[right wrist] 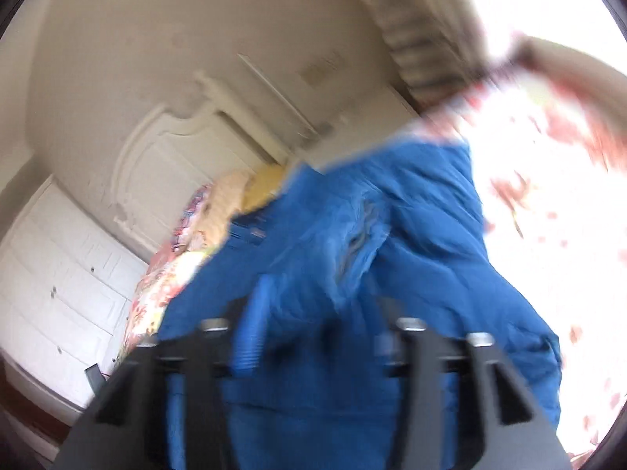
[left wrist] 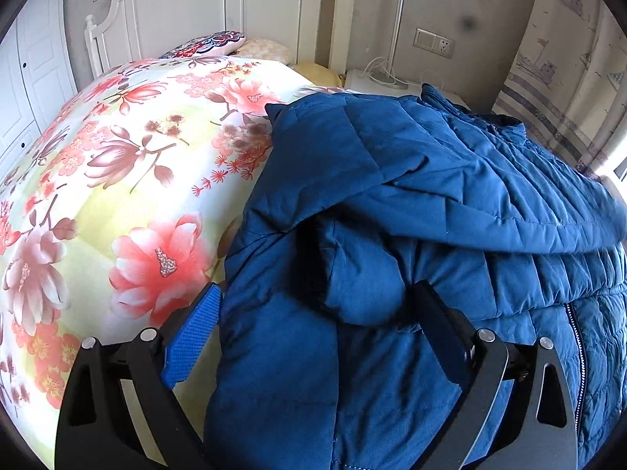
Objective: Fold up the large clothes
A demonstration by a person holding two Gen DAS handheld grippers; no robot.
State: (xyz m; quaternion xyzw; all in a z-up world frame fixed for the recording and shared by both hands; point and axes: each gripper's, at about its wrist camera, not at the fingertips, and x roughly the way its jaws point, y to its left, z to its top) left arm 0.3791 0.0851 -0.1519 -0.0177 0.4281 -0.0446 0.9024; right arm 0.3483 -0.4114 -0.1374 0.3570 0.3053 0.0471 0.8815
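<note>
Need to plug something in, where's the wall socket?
In the left wrist view, the wall socket sits upper right, on the wall above the white nightstand, beyond the blue jacket.

The jacket (left wrist: 411, 203) lies on the quilt (left wrist: 129, 180) that covers the bed, directly ahead of the left tongs (left wrist: 313, 301), with a puffed fold of it between their wide-apart jaws and the rest spreading ahead and right. Bare quilt lies to their left. Pillows (left wrist: 219, 45) sit far ahead against the headboard (left wrist: 219, 4). A nightstand (left wrist: 376, 82) stands beyond the jacket. The jacket (right wrist: 352, 243) also lies ahead of the right tongs (right wrist: 317, 313).
</note>
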